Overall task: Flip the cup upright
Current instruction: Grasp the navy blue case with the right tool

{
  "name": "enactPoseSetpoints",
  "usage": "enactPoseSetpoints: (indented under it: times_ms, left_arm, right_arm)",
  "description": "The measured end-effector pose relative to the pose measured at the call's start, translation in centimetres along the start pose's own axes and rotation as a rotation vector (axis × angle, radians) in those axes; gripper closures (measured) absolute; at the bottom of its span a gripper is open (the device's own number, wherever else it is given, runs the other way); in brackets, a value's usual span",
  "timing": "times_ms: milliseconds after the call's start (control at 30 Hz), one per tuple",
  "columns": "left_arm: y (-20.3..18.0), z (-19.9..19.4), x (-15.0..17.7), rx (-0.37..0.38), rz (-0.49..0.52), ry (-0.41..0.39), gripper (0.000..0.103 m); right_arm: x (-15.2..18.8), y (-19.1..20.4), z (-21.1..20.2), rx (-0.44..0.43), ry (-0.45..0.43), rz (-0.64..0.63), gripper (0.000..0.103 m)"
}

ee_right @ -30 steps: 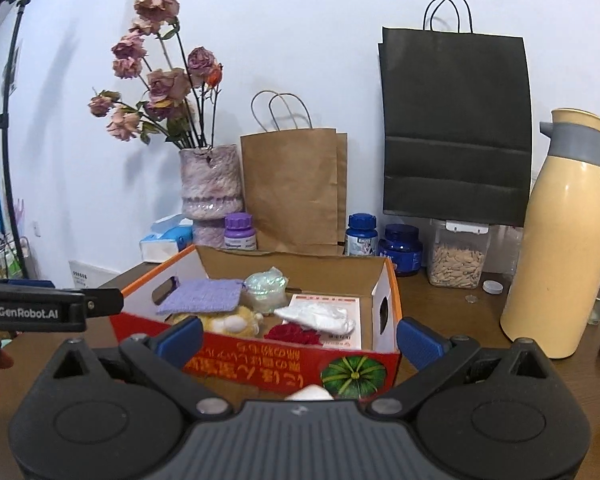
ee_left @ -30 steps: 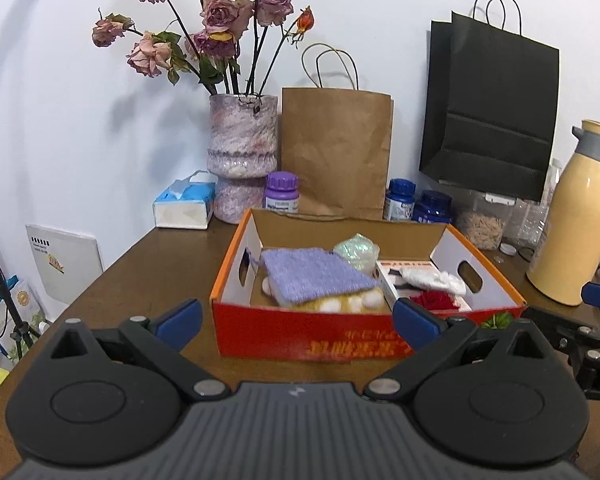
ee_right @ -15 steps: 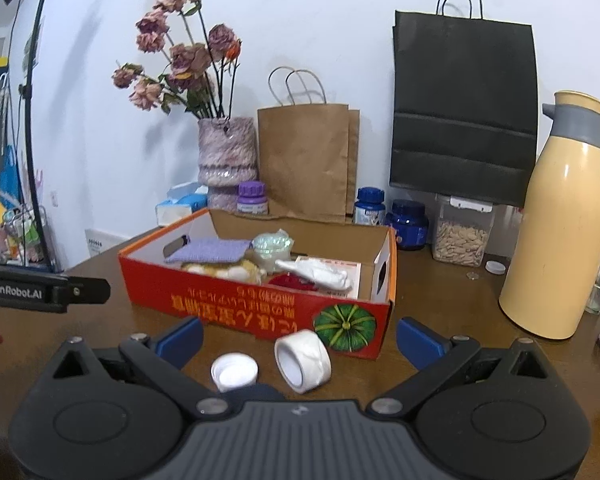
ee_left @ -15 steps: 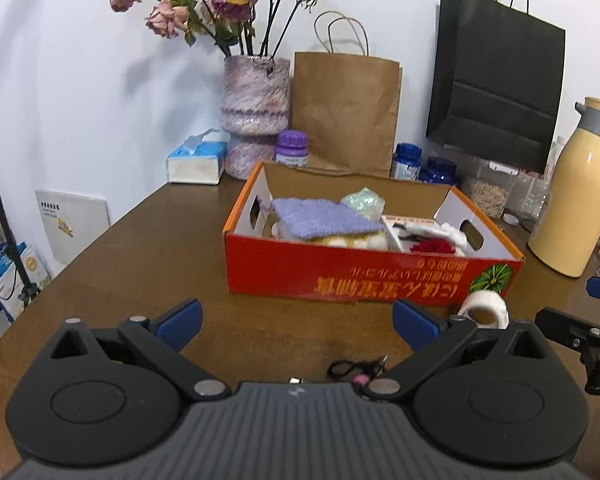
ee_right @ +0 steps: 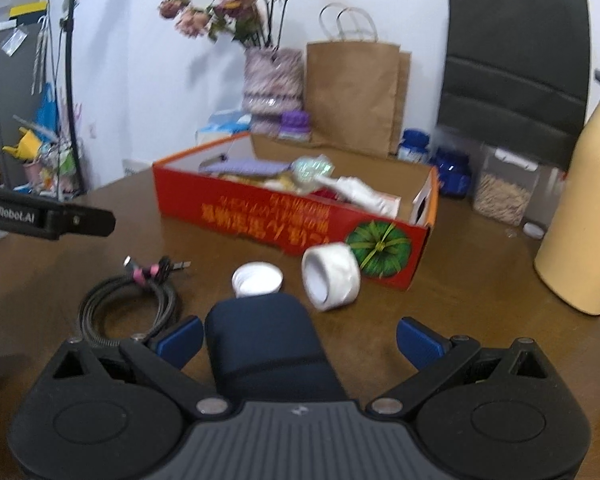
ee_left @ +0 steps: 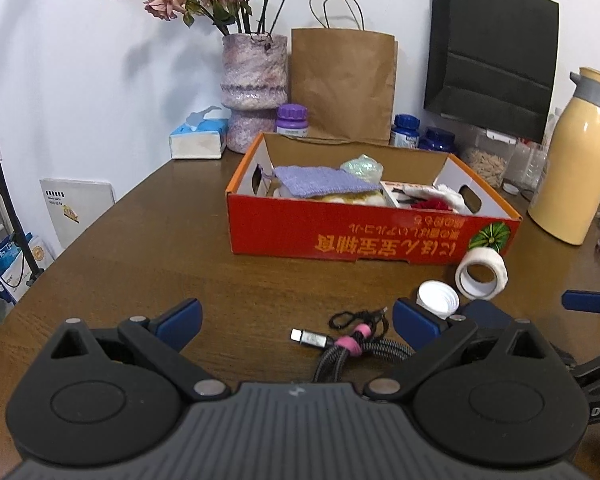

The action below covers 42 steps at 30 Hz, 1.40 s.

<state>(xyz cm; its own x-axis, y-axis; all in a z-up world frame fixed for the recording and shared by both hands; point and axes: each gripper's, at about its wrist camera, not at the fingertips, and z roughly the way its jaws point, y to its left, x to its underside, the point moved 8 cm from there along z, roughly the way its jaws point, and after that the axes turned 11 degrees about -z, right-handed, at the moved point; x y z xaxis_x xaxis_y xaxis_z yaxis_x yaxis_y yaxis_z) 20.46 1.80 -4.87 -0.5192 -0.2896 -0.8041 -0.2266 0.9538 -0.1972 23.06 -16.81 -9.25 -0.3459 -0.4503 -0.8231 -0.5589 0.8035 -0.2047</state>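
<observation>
My right gripper (ee_right: 298, 340) has its fingers spread wide, blue pads apart, and the dark navy cup (ee_right: 266, 344) sits between them, closer to my left pad, neither pad visibly touching it. The cup stands on the brown surface (ee_right: 480, 280) with a flat closed end facing up; its body runs under my gripper's housing, so I cannot see where it meets the wood.

My left gripper (ee_left: 296, 322) is likewise spread, holding nothing, hovering over bare wood. Just ahead of its pads lies a coiled braided cable (ee_left: 352, 344) with a pink tie and a silver plug.

Beyond the cup, a white screw cap (ee_right: 257, 279) lies open side up, and just to its right a roll of white tape (ee_right: 331, 276) lies on its side, close against the front of a red cardboard box (ee_right: 292, 220) filled with cloth and small items. Right of the box stands a cream thermos (ee_right: 584, 208). Along the wall behind are a vase of dried roses (ee_left: 254, 80), a brown paper bag (ee_left: 342, 84) and a black paper bag (ee_left: 490, 52).
</observation>
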Motion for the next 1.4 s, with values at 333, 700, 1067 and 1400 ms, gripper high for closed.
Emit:
enactPoseSetpoints:
  times_ms: [333, 700, 1067, 1400]
  left_arm:
    - [-0.5, 0.2, 1.5, 0.012, 0.009, 0.044, 0.000]
    - [-1.7, 0.2, 2.1, 0.028, 0.019, 0.060, 0.000]
    - [-1.9, 0.0, 2.5, 0.031, 0.019, 0.065, 0.000]
    - [-2.0, 0.5, 2.9, 0.041, 0.018, 0.079, 0.000]
  right_arm:
    - [2.1, -0.1, 2.6, -0.057, 0.091, 0.072, 0.000]
    - [2.7, 0.3, 3.5, -0.025, 0.105, 0.070, 0.000]
    - [2.2, 0.0, 2.8, -0.023, 0.051, 0.104, 0.037]
    - [1.2, -0.3, 0.8, 0.084, -0.052, 0.144, 0.040]
